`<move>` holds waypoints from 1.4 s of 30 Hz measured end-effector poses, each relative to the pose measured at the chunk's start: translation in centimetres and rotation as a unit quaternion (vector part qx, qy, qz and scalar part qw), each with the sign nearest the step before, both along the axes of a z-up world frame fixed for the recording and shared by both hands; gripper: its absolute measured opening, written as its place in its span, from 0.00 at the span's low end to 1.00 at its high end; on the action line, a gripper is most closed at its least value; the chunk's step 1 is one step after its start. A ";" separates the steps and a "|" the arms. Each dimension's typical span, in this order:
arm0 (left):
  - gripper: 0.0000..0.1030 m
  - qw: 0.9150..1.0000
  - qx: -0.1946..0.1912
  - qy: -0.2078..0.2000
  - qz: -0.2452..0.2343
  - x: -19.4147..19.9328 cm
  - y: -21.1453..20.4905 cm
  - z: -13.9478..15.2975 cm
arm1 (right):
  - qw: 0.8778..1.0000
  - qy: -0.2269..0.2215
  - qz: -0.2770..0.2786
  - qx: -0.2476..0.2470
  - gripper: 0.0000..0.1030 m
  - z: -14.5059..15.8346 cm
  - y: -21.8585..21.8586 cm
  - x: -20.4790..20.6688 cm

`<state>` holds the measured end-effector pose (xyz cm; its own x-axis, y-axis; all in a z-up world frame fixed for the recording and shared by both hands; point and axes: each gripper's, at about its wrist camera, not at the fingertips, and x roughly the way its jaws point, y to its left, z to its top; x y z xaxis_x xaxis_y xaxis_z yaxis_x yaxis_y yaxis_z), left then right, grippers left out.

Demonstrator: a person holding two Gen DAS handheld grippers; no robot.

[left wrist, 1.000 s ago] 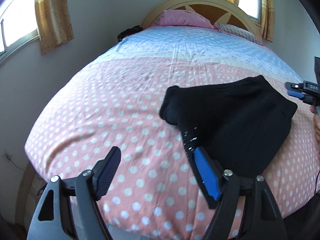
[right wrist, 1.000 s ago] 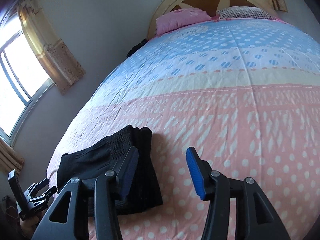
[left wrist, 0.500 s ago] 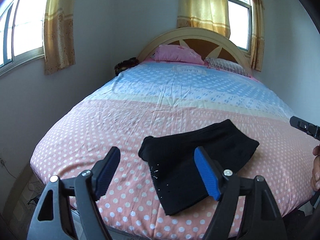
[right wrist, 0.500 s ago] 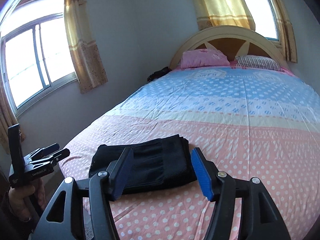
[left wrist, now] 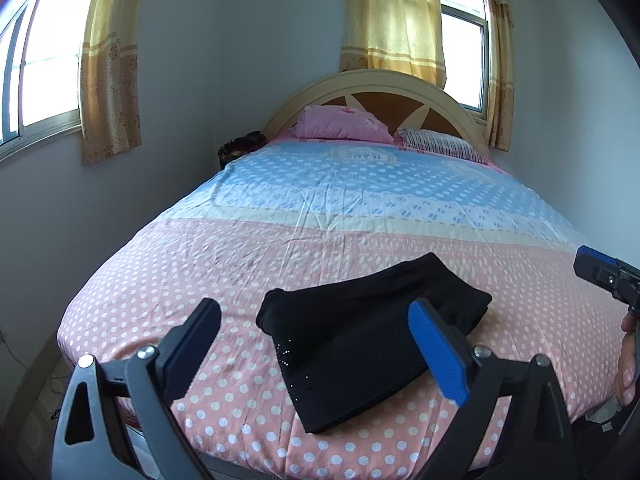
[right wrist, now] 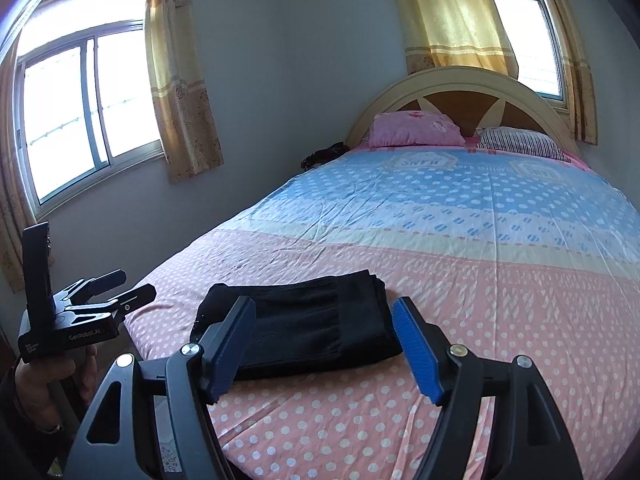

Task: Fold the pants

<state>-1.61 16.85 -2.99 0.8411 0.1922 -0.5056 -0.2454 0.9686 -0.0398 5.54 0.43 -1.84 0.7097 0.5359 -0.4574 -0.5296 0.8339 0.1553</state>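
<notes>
Left gripper (left wrist: pixel 316 344) held above the foot of the bed, jaws spread wide and just opened further, nothing between the pads. Right gripper (right wrist: pixel 324 350) likewise raised clear of the bedding, jaws moderately apart and just widened, also empty. From the right wrist view, left gripper seen again at 9 o'clock, gripped by a hand (right wrist: pixel 44 384). From the left wrist view, tip of the right gripper poking in at 3 o'clock, with part of a hand (left wrist: pixel 628 364) below it.

Black pants (left wrist: pixel 372 344) folded into a compact rectangle, lying flat on the pink polka-dot end of the bedspread (left wrist: pixel 280 256), near the foot edge, touched by neither tool. In the left view, at 6 o'clock past the fingertips, a few small sparkly studs along the near-left edge. In the right view, the same bundle (right wrist: pixel 304 332) straight ahead between the two fingers.

Further out, at 12 o'clock: blue dotted half of the cover, pink pillow (left wrist: pixel 344 124), striped pillow (left wrist: pixel 440 146), arched headboard (left wrist: pixel 380 92). Yellow curtains (left wrist: pixel 394 20) over bright windows at 10 and 1 o'clock.
</notes>
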 end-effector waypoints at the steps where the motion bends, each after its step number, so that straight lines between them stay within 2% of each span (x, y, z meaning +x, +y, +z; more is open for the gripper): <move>1: 0.96 1.000 0.000 0.001 0.000 0.1 0.0 -0.1 | 1.000 0.001 -0.001 0.000 0.70 -0.1 0.0 0.0; 29: 0.97 1.000 0.000 0.009 0.003 0.3 -0.3 -0.4 | 1.000 -0.007 -0.002 0.000 0.71 0.1 -0.1 -0.8; 35: 1.00 1.000 -0.004 0.014 0.004 0.5 -0.2 -0.5 | 1.000 -0.008 -0.001 -0.001 0.71 0.1 -0.1 -0.9; 42: 1.00 1.000 0.005 0.004 0.010 0.3 -0.4 -0.1 | 1.000 -0.007 -0.001 -0.002 0.71 0.0 -0.1 -0.9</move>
